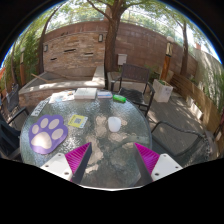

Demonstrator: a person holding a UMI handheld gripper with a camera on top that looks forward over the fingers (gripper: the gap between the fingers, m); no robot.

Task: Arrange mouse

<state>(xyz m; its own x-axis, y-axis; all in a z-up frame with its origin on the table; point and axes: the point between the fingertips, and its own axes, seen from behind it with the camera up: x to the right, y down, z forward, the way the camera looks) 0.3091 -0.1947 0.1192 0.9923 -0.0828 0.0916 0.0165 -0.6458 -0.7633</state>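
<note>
I'm hanging over a round glass table (100,135), my gripper (113,156) spread wide, magenta pads (76,155) holding nothing. The white mouse (114,124) sits just ahead of my fingers, near the table's middle. Left lies a purple paw-print mat (46,133). No readable writing; the small card (77,121) is blurry.

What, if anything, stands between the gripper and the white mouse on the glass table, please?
Nothing visible does. The gripper is open, and the white mouse lies just ahead of its fingers on the glass table. The purple paw-shaped pad and the yellow-green card lie off to the left.
</note>
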